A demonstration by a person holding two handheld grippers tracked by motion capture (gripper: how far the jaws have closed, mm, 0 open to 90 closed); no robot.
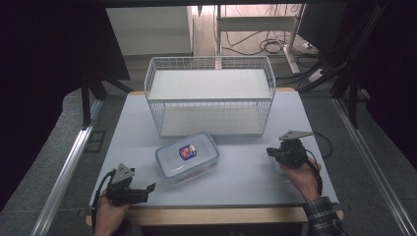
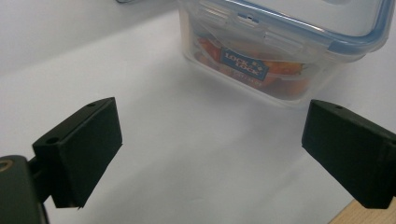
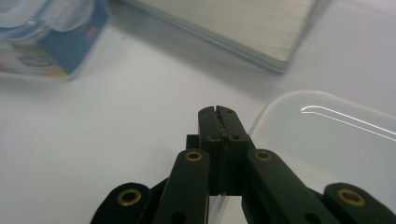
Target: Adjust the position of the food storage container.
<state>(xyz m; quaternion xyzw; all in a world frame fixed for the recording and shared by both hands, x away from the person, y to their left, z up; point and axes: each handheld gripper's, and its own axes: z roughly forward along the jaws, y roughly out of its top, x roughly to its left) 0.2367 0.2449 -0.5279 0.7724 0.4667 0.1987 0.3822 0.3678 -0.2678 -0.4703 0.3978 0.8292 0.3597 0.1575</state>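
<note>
Food box (image 1: pixel 187 156) with a blue-rimmed lid lies at the centre of the high view, on the tabletop (image 1: pixel 246 172) just in front of the wire basket (image 1: pixel 210 93). Its printed label is too small to read there; in the left gripper view the box (image 2: pixel 280 51) is cut off by the upper edge, and orange contents show dimly through the wall. The left gripper (image 1: pixel 147 189), at the lower left of the high view, stands open with nothing between its jaws. The right gripper (image 1: pixel 273 152), at the right, is closed; in the right gripper view its jaws (image 3: pixel 218 122) press together over the edge of a clear plastic lid (image 3: pixel 327 140), which is cut off at the right. Whether they pinch that lid cannot be told.
</note>
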